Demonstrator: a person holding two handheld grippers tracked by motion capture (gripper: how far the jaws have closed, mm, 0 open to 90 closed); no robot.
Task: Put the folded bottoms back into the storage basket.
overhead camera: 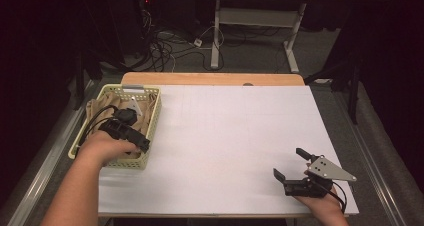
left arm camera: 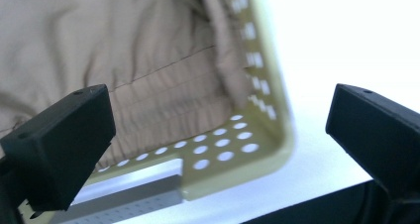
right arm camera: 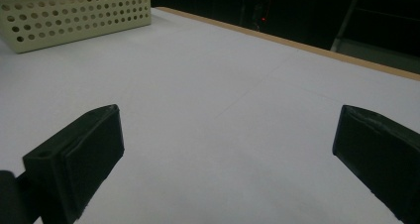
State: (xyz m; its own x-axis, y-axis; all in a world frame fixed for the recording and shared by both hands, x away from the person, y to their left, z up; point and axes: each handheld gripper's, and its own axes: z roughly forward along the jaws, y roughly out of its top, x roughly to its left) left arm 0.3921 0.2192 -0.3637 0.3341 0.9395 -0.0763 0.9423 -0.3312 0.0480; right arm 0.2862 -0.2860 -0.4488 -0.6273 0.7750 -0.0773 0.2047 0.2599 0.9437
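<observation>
A pale yellow perforated basket (overhead camera: 156,117) (left arm camera: 280,120) (right arm camera: 79,16) stands at the left edge of the white table top (overhead camera: 240,136). Crumpled tan cloth (overhead camera: 96,110) (left arm camera: 124,45) lies inside it. My left gripper (overhead camera: 134,131) (left arm camera: 220,105) hovers over the basket's near right part, open, with nothing between its fingers; it looks down on the cloth and a basket corner. Low over the table's near right corner, my right gripper (overhead camera: 290,163) (right arm camera: 228,120) is open and holds nothing.
A wooden strip (overhead camera: 210,79) runs along the table's far edge. Beyond it are cables (overhead camera: 165,46) on the floor and the white legs of another table (overhead camera: 216,36). White surface stretches between basket and right gripper.
</observation>
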